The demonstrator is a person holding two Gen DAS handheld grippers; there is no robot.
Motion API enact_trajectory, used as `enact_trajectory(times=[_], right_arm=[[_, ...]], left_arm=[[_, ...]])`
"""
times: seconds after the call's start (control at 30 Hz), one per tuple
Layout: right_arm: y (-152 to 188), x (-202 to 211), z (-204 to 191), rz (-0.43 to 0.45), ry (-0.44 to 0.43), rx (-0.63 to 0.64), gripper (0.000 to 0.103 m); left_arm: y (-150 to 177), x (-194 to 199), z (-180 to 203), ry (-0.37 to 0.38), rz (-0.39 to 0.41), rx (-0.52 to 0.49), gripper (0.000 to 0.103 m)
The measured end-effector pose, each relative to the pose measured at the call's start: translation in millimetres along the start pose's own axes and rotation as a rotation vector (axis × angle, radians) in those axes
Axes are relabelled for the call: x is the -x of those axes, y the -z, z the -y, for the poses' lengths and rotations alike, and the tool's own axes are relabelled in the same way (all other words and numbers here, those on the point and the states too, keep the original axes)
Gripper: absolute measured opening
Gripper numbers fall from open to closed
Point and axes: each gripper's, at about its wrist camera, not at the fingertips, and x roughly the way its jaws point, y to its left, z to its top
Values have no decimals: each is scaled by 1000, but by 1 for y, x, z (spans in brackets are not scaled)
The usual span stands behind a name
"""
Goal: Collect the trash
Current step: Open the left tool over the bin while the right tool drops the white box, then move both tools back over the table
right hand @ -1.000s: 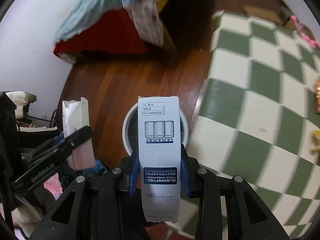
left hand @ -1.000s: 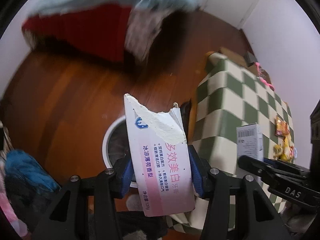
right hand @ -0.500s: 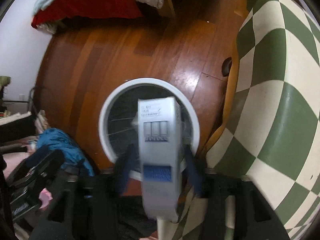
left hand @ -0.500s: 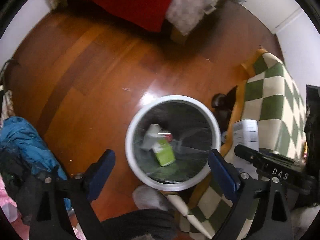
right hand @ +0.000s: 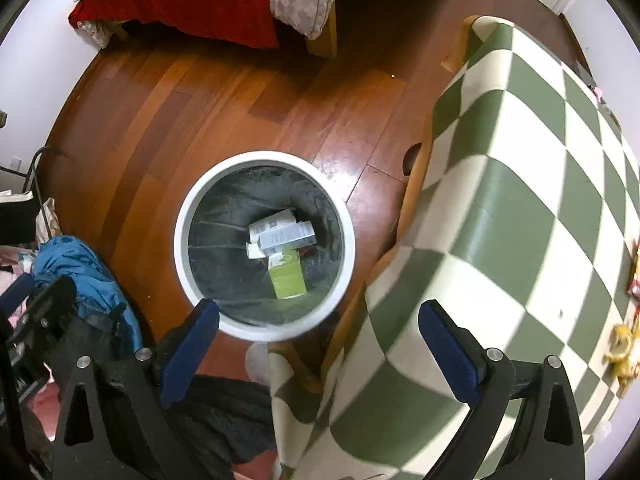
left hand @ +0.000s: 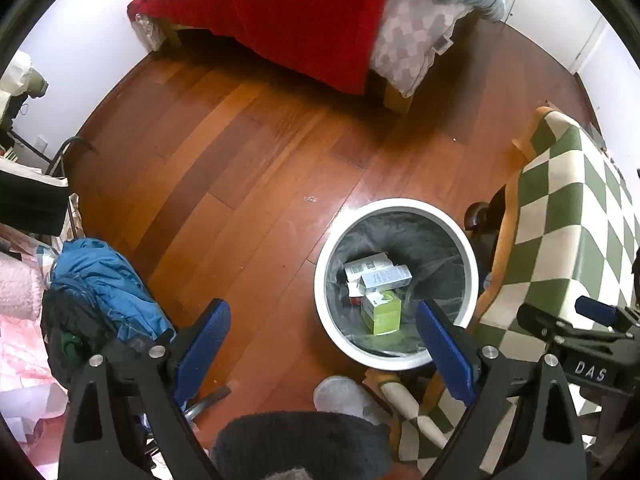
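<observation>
Both cartons have left the jaws since the earlier frames: the white-and-pink toothpaste carton and the white carton with the blue label were clamped a second ago, and white cartons [right hand: 280, 230] now lie across one another at the bottom of the round white waste bin with the dark liner [right hand: 182, 240], just above a lime-green box [right hand: 288, 276] in the right wrist view; which white carton is which I cannot tell.

From the bin outward: it stands on the reddish wooden floor [left hand: 240, 168], touching or just beside the hanging edge of the green-and-cream chequered cloth on the desk [right hand: 520, 200]; the right hand-held gripper [right hand: 318, 344] hangs almost straight above the bin's near rim, its jaws having just swung wide, nothing between the blue pads; the left hand-held gripper [left hand: 322, 342] looks down at a slant, the bin toward its right pad, jaws also wide and empty.

Any remaining trash probably sits on the desk, on the far side of the bin from the blue jacket [left hand: 104, 280]; small yellow items [right hand: 622, 344] show at the desk's edge; the right hand is the nearer, so the next reach is likely its own.
</observation>
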Motion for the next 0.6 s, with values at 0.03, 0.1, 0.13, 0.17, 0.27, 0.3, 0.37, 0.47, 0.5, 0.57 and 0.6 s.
enact_trajectory(times=[0.03,0.1,0.13,0.17,0.27,0.3,0.37,0.47,0.5,0.57,0.6], right_arm=[[4,4,1,3,-5,-5,101],[12,14,3,15,-12,-5,101],[16,19,5,23,-10,-7,101],[21,27,7,34,-16,-8,101],[34,46,9,62,-34,-16,101],[38,53,10,72,-39,-16,101],[47,71,12,100,-52,-16,101],[59,98,14,142,-74,-15,101],[63,107,15,157,-83,-14,101],[69,122,17,179,-97,-14,101],[74,133,19,194,-111,-14,101]], left_arm=[[2,4,1,0,5,-2,94],[5,13,3,3,18,-4,94],[7,18,3,4,23,-8,94],[10,23,4,1,31,-11,94],[16,42,5,4,57,-21,94],[18,48,5,5,67,-23,94],[22,64,6,9,92,-25,94],[28,87,8,16,129,-31,94],[30,95,8,18,140,-33,94],[35,111,10,26,166,-35,94],[38,118,11,29,177,-36,94]])
